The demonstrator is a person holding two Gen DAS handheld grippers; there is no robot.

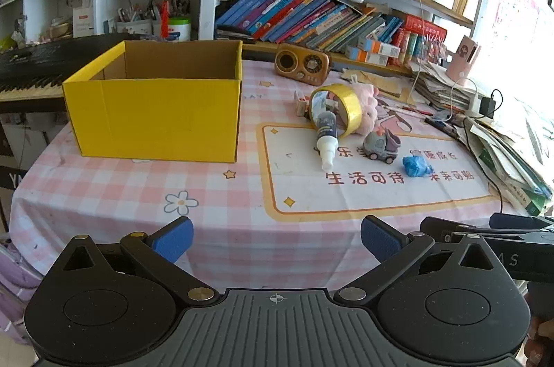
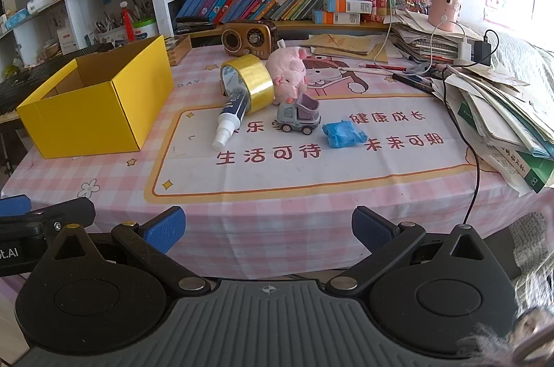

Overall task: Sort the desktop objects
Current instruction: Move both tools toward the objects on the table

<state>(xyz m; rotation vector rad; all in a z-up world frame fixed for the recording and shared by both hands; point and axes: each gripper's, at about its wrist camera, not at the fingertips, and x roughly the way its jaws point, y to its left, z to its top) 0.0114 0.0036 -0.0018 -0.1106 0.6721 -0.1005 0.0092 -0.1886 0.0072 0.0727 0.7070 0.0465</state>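
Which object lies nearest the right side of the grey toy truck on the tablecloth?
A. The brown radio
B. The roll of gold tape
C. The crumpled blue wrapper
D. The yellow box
C: in the right wrist view the crumpled blue wrapper lies just to the right of the grey toy truck, closer than anything else on that side.

Black claw (image 1: 275,240) with blue ribbed pads (image 1: 173,242), brass pivot screws
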